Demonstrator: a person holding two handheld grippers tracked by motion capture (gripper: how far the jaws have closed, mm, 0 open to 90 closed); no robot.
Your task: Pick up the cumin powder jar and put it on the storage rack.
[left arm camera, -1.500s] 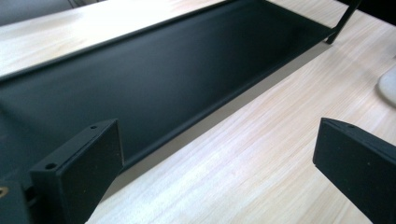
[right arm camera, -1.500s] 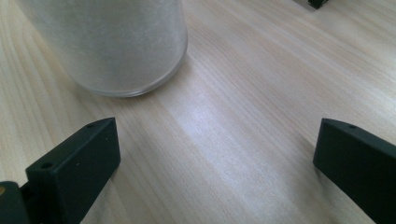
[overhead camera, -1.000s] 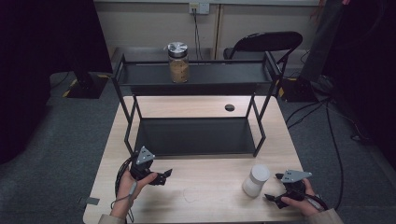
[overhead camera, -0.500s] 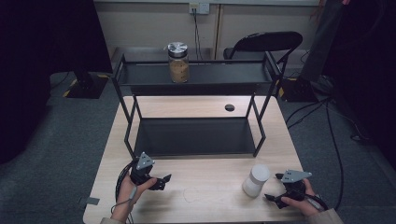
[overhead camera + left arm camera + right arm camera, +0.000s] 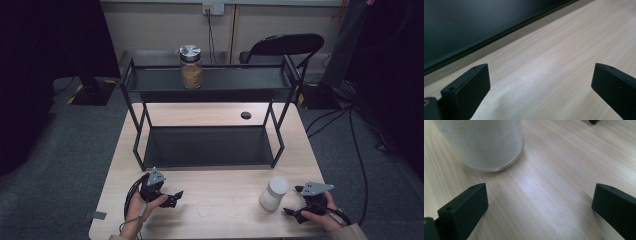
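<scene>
A white frosted jar (image 5: 274, 193) stands on the wooden table (image 5: 220, 210) at the front right. My right gripper (image 5: 292, 200) sits just to its right, open, its jaws pointing left at the jar. In the right gripper view the jar (image 5: 484, 142) is ahead and left of the wide-apart jaws of the gripper (image 5: 540, 202), with nothing between them. My left gripper (image 5: 175, 198) rests at the front left, open and empty, aimed right. The left gripper view has its jaws (image 5: 541, 82) spread over bare wood.
A black two-tier rack (image 5: 210, 145) takes up the middle and back of the table; its lower shelf (image 5: 474, 30) lies just beyond my left gripper. A glass jar with brown contents and a silver lid (image 5: 191, 67) stands on the top shelf. A folding chair (image 5: 280, 47) is behind.
My left gripper has shifted slightly toward the table's near edge. The right gripper and the white jar have stayed put.
</scene>
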